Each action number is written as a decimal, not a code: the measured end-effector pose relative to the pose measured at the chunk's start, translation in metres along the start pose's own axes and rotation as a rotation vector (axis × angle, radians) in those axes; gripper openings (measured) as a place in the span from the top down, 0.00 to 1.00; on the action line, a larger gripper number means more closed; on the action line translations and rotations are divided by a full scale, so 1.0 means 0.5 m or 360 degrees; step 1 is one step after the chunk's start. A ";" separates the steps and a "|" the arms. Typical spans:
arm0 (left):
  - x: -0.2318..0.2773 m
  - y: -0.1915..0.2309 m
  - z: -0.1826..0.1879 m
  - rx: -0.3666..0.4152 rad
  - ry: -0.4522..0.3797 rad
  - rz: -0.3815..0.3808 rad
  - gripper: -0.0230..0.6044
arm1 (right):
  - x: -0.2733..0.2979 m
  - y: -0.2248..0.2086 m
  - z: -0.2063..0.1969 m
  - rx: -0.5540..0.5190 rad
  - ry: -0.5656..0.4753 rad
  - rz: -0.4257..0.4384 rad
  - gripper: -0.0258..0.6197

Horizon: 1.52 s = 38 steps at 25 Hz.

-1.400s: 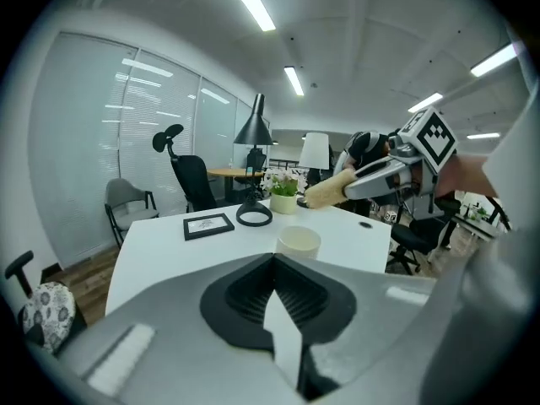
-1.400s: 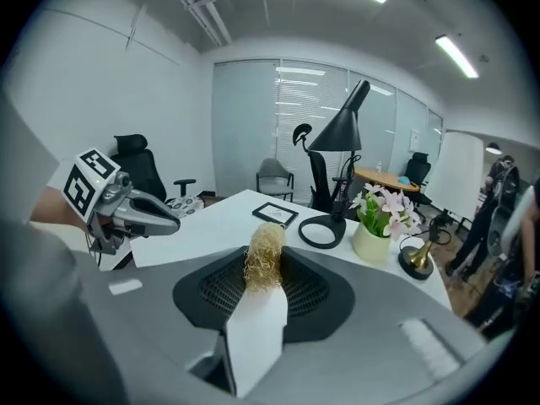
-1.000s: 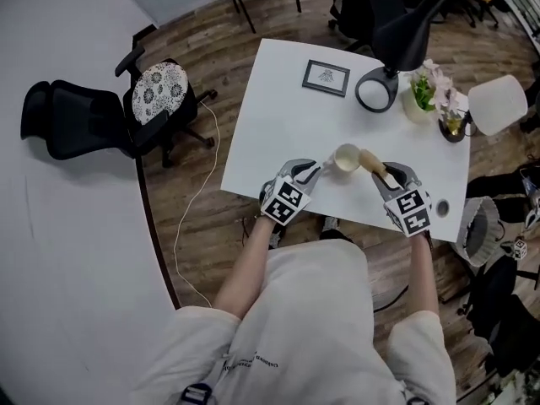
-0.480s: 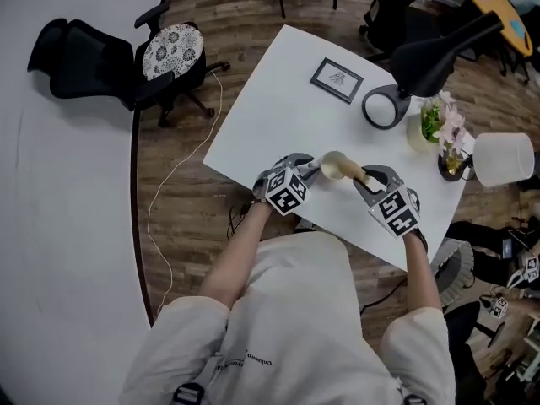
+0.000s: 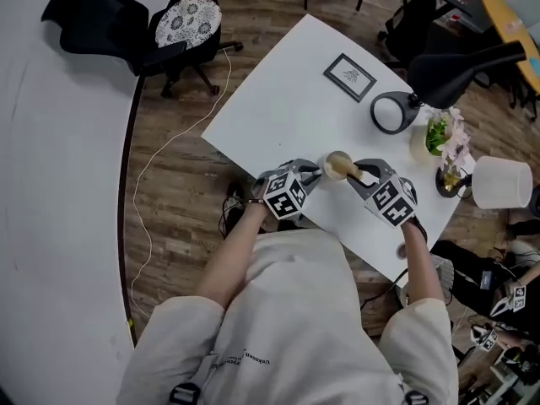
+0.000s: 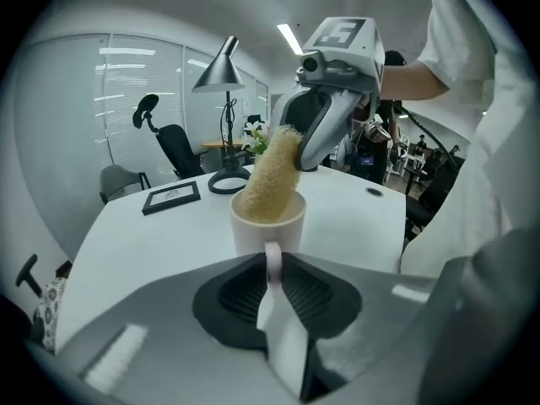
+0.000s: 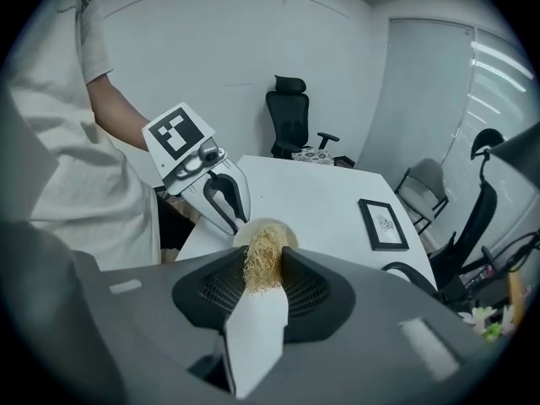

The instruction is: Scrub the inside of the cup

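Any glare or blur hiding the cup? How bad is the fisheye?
Head view: sharp, evenly lit, cup small. Left gripper view: heavy fisheye, dark corners, bright ceiling lights, cup and loofah clear. Right gripper view: same warp; loofah hides most of the cup.

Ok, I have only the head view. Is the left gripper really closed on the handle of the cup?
Observer: Yes, the left gripper is shut on the handle of the cup, seen in the left gripper view.
Operator: And what does the right one hold?
Observer: The right gripper is shut on a fibrous loofah scrubber.
Operator: Is the scrubber inside the cup?
Observer: Its lower end is inside; the rest sticks out, tilted toward the right gripper.
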<state>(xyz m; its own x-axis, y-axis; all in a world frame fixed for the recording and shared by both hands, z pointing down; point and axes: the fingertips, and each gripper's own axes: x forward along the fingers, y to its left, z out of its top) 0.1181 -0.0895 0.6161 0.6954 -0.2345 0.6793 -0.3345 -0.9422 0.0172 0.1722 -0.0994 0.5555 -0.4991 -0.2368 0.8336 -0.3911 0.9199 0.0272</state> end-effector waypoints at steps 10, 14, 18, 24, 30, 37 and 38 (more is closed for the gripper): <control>0.013 -0.009 -0.002 -0.0030 -0.0067 0.0139 0.88 | 0.045 0.035 0.005 -0.0104 0.0190 0.0081 0.74; 0.004 -0.026 0.003 0.0016 -0.0080 0.0104 0.88 | 0.054 0.049 0.000 -0.0220 0.0329 0.0169 0.74; 0.003 -0.049 0.006 0.0050 -0.0078 0.0025 0.88 | 0.073 0.070 -0.017 -0.0410 0.0492 0.0304 0.74; 0.006 -0.079 -0.006 0.0033 -0.0075 -0.0016 0.88 | 0.108 0.087 -0.029 -0.0433 0.0580 0.0452 0.75; 0.006 -0.081 -0.009 0.0020 -0.0067 -0.0025 0.88 | 0.128 0.081 -0.028 -0.0260 0.0512 0.0378 0.75; 0.004 -0.079 -0.007 -0.0016 -0.0086 -0.0039 0.88 | 0.136 0.067 -0.018 -0.0126 0.0470 0.0242 0.76; 0.005 -0.079 -0.007 -0.0018 -0.0085 -0.0038 0.88 | 0.136 0.063 -0.018 -0.0113 0.0469 0.0206 0.76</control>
<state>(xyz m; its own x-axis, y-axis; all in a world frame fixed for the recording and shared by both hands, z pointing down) 0.1308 -0.0518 0.6195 0.7363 -0.2246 0.6383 -0.3244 -0.9450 0.0416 0.1331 -0.0835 0.6182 -0.2921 -0.0252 0.9561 -0.2791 0.9584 -0.0599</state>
